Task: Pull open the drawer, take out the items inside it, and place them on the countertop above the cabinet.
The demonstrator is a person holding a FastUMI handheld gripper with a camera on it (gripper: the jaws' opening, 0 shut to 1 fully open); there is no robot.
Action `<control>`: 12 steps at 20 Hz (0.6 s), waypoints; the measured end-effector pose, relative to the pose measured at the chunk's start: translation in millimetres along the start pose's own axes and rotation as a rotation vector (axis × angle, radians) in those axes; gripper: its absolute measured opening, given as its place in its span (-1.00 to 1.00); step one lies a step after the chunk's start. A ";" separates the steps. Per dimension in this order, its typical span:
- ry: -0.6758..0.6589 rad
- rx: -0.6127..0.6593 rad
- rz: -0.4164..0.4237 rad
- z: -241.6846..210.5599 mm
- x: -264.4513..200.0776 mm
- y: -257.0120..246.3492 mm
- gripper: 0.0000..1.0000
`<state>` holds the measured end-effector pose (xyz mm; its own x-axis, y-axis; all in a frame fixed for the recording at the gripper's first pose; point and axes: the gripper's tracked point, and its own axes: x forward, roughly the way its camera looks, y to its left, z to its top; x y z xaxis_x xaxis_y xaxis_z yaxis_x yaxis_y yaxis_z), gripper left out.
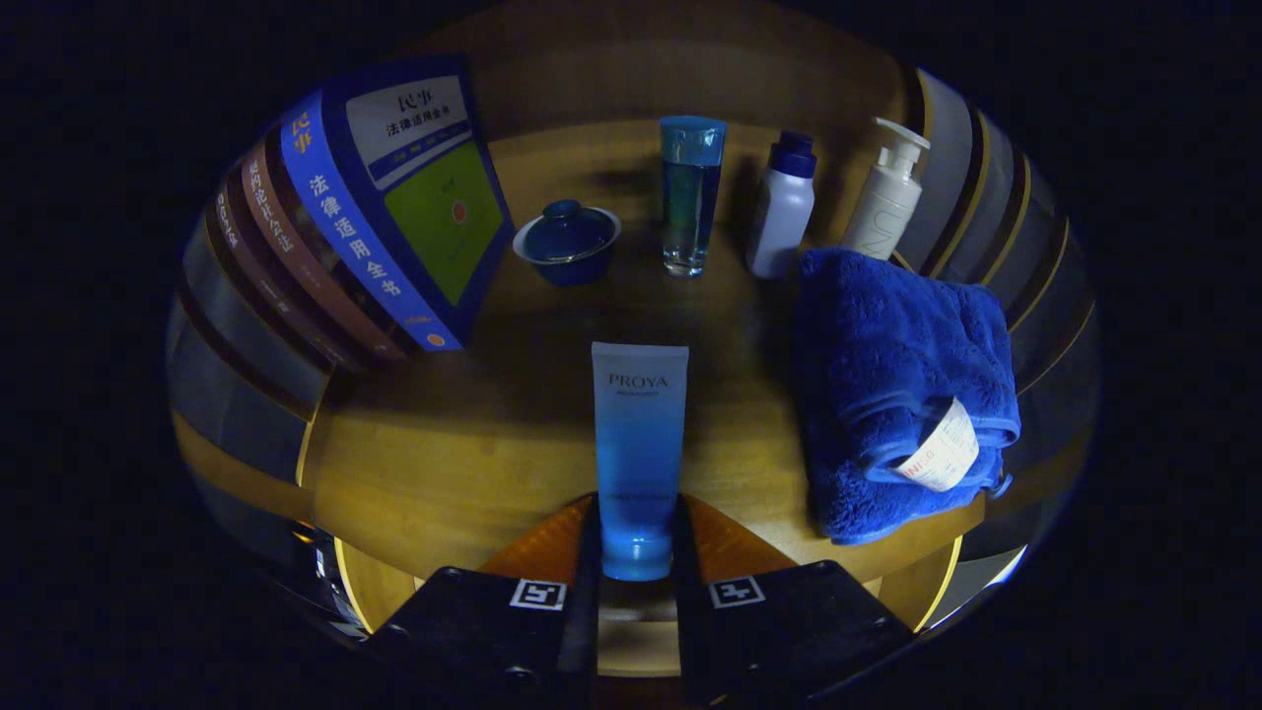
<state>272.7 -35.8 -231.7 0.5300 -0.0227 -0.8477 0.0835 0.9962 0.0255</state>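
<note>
Gripper: the gripper point(637, 552) was held low at the near edge of the countertop point(454, 463), its two black fingers pointing forward over the wood.
Fingers: both fingers point(582, 552) pressed against the sides of the tube's cap end, pinching it between them.
Tube: the blue and white tube point(639, 444) stood upright with its cap down, gripped at the bottom; whether the cap touched the wood could not be told.
Landmark: every place below was read from the tube.
Towel: a folded blue towel point(902, 385) lay on the countertop just to the right of the tube, apart from it, with a white label hanging at its near end.
Books: a row of books point(385, 217) stood tilted to the left of the tube and farther back, the front one blue with a green panel on its cover.
Lidded bowl: a small dark blue bowl with a lid point(568, 239) sat beyond the tube, a little to its left, next to the books.
Clear bottle: a tall clear bottle with a blue cap point(690, 197) stood straight beyond the tube.
White bottle: a white bottle with a dark blue cap point(783, 207) stood beyond the tube to the right, beside the clear bottle.
Pump bottle: a white pump bottle point(887, 197) stood farthest right in that back row, leaning slightly, just behind the towel.
</note>
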 end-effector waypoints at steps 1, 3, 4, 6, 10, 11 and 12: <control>-0.001 0.001 0.011 1.4 -0.7 2.4 0.40; -0.010 -0.009 0.011 2.6 -2.2 1.0 0.64; -0.006 -0.016 0.005 -0.3 -2.1 0.3 0.76; -0.011 -0.028 -0.004 -3.3 -4.3 -1.7 1.00; -0.084 -0.036 0.010 -5.5 -33.1 2.7 1.00; -0.115 -0.035 0.019 -7.7 -44.1 5.1 1.00; -0.156 -0.032 0.027 -9.9 -57.6 7.1 0.99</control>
<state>234.4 -26.6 -188.0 0.6562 -0.0064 -0.7546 0.0417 0.9987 0.0278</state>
